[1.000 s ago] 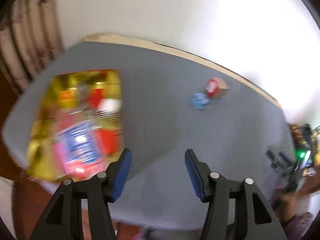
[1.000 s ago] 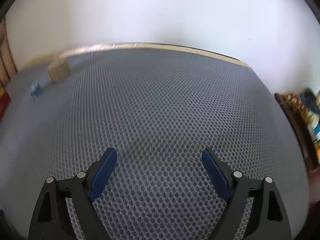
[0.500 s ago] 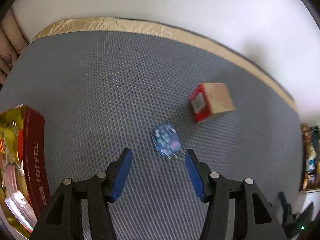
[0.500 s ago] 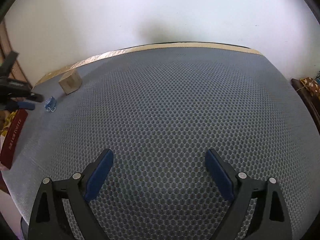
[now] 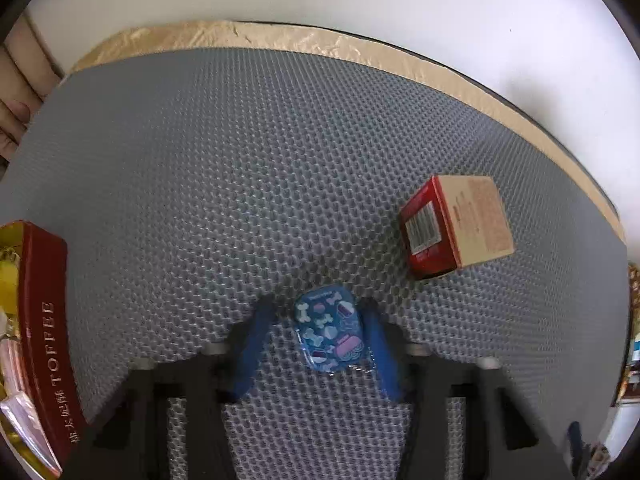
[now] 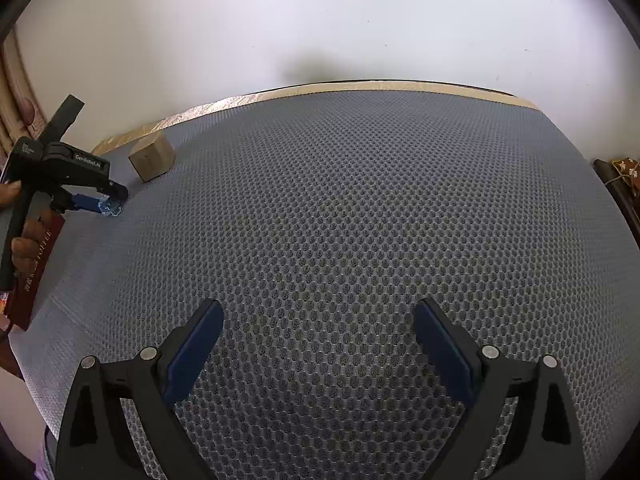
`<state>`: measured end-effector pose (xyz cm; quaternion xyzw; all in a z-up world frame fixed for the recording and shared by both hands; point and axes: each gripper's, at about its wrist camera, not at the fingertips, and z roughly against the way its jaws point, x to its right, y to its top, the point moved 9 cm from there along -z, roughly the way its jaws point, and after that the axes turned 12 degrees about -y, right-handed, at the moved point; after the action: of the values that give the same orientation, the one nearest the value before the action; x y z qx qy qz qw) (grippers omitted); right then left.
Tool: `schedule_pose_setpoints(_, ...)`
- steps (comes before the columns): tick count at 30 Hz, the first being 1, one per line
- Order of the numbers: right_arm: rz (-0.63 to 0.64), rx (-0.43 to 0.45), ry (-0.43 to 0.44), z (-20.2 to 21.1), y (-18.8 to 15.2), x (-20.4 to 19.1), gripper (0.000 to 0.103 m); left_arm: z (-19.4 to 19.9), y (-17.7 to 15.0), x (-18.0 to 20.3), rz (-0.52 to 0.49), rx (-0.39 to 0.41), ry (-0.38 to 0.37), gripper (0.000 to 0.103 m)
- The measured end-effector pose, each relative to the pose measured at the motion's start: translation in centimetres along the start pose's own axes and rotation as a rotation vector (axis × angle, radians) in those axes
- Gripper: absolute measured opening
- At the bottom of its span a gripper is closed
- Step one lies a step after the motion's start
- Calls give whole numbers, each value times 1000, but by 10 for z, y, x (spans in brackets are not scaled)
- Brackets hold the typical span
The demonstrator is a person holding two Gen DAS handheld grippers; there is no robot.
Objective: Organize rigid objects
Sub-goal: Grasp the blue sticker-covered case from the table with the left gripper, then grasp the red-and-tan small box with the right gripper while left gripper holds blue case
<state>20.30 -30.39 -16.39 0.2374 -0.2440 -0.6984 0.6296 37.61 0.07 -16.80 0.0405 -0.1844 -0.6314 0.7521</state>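
Two blue fingers [image 5: 252,348] of our left gripper [image 5: 320,336] stand apart on either side of a small blue patterned case [image 5: 330,334]. The case lies flat on the grey honeycomb mat [image 5: 240,160] that covers the bench. Our right-hand finger is just beside the case edge, while a gap shows at the left-hand one; the frame is blurred here, so we cannot tell contact. Beyond the case and to its right sits a red-and-tan carton [image 5: 456,226], apart from it. At the left edge we see a red toffee tin [image 5: 44,320], open, with gold lining. Our right gripper [image 6: 318,344] hovers over bare mat, well apart from these things, its fingers [image 6: 196,352] spread wide with nothing between them. From there the carton [image 6: 152,158] appears far left.
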Motion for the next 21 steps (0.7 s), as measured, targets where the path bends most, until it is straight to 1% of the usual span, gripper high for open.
schedule_pose_setpoints(1, 0, -1, 0, -1, 1, -2, 96, 1, -1, 1, -12, 9, -6, 33)
schedule_pose_setpoints(3, 0, -1, 0, -1, 1, -2, 96, 2, -5, -1, -5, 16, -26, 32)
schedule_pose_setpoints(6, 0, -2, 0, -1, 1, -1, 96, 13, -17, -5, -5, 34, -63, 32)
schedule_pose_setpoints(8, 3, -4, -3, -1, 1, -2, 96, 26, -34, -3, -21, 46, -109, 32)
schedule_pose_setpoints(10, 8, -6, -8, -1, 0, -3, 96, 42, -49, -6, -29, 61, -140, 32)
schedule_pose_setpoints(13, 20, -10, -16, -4, 1, -7, 98, 59, -74, -13, -30, 80, -163, 32)
schedule_pose_setpoints(16, 44, -18, -33, -12, 2, -22, 100, 67, -103, -27, -7, 64, -195, 32)
schedule_pose_setpoints(21, 86, -31, -75, -19, 1, -35, 102, 77, -134, -48, 15, 48, -225, 32)
